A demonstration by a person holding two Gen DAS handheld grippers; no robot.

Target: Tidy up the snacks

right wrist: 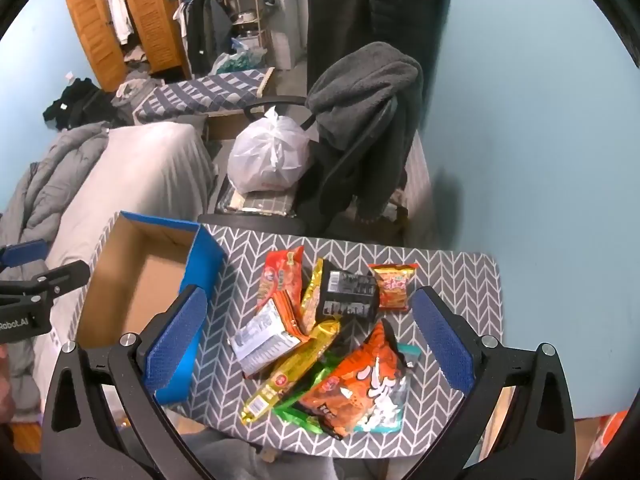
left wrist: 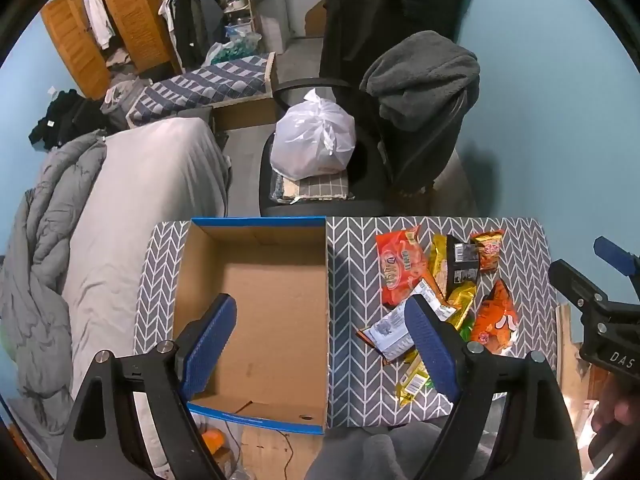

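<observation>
An empty cardboard box with blue outer walls [left wrist: 276,280] [right wrist: 140,276] stands on the left of a small table with a grey chevron cover [left wrist: 352,264] [right wrist: 452,276]. To its right lies a pile of snack packets: an orange-red packet [left wrist: 398,268] [right wrist: 282,276], a black box [left wrist: 462,264] [right wrist: 348,294], a small orange packet [left wrist: 489,249] [right wrist: 394,284], a large orange bag [left wrist: 496,320] [right wrist: 360,388], yellow wrappers [right wrist: 294,368] and a white-backed packet [right wrist: 264,340]. My left gripper [left wrist: 320,348] hovers open over the box's right wall. My right gripper [right wrist: 308,348] hovers open above the pile, nothing held.
An office chair carries a white plastic bag [left wrist: 314,136] [right wrist: 270,156] and a grey blanket [left wrist: 424,76], just behind the table. A bed with grey bedding [left wrist: 132,200] lies to the left. The blue wall [right wrist: 540,140] bounds the right side.
</observation>
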